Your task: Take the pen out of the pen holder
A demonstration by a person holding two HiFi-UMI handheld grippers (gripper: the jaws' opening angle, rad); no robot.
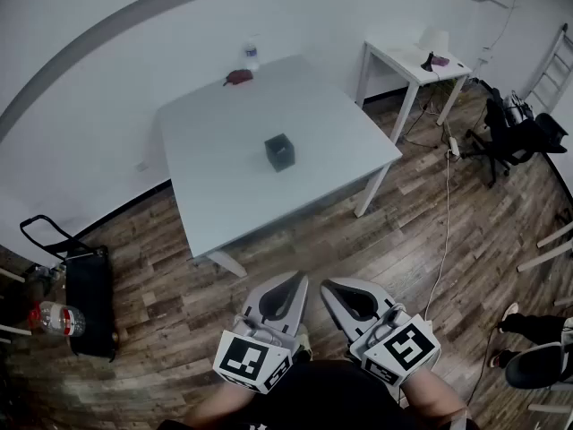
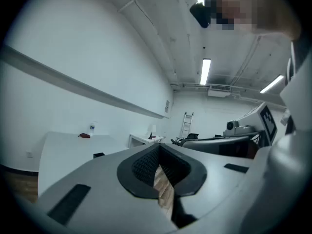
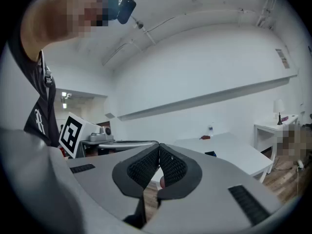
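We were standing back from the white table [image 1: 206, 195], well apart from the pen holder [image 1: 279, 151], a small dark box sitting upright near the middle of the tabletop. Both tools were held low and close to our body over the wooden floor [image 1: 295, 240]. The left gripper [image 1: 297, 280] had its fingers pressed together with nothing between them; its own view showed only floorboards through the gap behind the pads. The right gripper [image 1: 329, 287] was likewise closed and empty. The relation that mattered was plain: the holder lay far ahead of both sets of fingertips, across a strip of floor and the near half of the table, and a little to the left of the line between the two tools. We judged the left gripper marginally nearer, though the difference was slight and either could serve. In the left gripper view the holder showed as a dark speck on the table to the left of the jaws, and in the right gripper view it sat to their right. We could not make out the pen itself at this range. We supposed it stood upright in the holder, its long axis vertical, which would call for stepping in, spreading the fingers, and approaching from above.
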